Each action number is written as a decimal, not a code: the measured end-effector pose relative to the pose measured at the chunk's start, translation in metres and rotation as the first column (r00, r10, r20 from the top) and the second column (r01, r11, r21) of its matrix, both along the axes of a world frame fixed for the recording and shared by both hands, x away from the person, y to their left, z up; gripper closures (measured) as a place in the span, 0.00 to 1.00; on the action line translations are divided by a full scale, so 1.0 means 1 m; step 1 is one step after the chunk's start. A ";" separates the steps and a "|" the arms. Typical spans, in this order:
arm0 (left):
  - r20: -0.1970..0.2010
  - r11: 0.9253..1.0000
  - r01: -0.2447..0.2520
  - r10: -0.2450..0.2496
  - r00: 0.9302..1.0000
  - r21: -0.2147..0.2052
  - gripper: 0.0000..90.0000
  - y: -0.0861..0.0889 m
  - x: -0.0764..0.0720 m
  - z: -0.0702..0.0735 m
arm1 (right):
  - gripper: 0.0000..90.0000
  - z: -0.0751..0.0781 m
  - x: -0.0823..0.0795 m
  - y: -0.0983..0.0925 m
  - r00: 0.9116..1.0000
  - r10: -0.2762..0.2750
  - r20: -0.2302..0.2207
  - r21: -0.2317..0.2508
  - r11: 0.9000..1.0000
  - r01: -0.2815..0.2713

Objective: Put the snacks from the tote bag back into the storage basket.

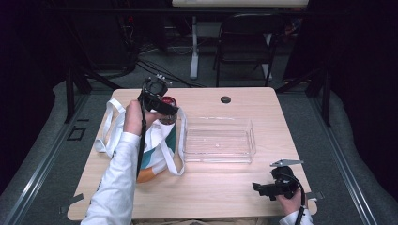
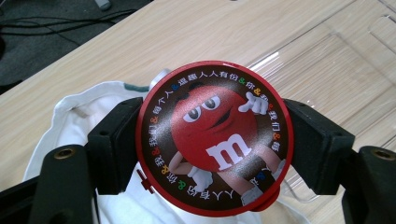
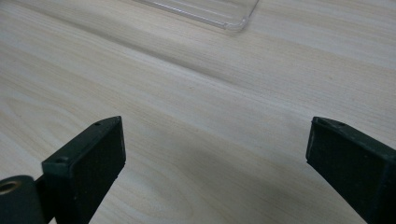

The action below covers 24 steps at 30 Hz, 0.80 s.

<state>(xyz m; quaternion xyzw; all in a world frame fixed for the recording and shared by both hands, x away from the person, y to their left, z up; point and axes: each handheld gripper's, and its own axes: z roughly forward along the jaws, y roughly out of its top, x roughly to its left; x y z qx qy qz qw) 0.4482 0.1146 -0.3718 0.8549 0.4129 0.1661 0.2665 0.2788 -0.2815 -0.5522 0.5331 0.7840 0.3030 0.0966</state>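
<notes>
The left claw (image 2: pixel 212 140) grips a round red candy tin (image 2: pixel 214 137) by its sides, holding it above the white cloth bag (image 1: pixel 157 140) on the desk (image 1: pixel 234 183). A clear plastic tray (image 1: pixel 218 140) lies just beside the bag. The right claw (image 3: pixel 215 154) rests wide open and empty over bare desk near the front right corner.

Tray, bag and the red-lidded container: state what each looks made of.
Tray: clear rigid plastic, glossy; the table's wood grain shows through.
Bag: white woven fabric, matte; it slumps and creases.
Container: its red lid looks like glossy plastic or printed tin; highlights show, but the material stays uncertain.
</notes>
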 end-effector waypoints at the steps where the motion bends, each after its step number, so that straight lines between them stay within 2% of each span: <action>1: 0.000 1.000 0.006 -0.006 1.000 0.001 0.29 -0.002 0.000 -0.001 | 0.05 0.000 0.000 0.000 1.000 0.002 -0.002 -0.003 1.000 -0.002; 9: -0.014 0.999 0.043 -0.043 0.999 -0.004 0.29 -0.018 0.001 -0.005 | 0.05 0.000 0.000 -0.001 1.000 -0.003 -0.004 0.001 1.000 0.003; 12: -0.015 0.999 0.048 -0.048 0.999 -0.020 0.29 -0.021 0.001 -0.006 | 0.05 0.000 0.000 -0.001 1.000 -0.004 -0.003 0.005 1.000 0.004; 24: -0.027 0.996 0.085 -0.085 0.996 -0.021 0.29 -0.038 0.001 -0.014 | 0.05 0.000 -0.001 -0.001 1.000 -0.001 -0.004 0.006 1.000 0.001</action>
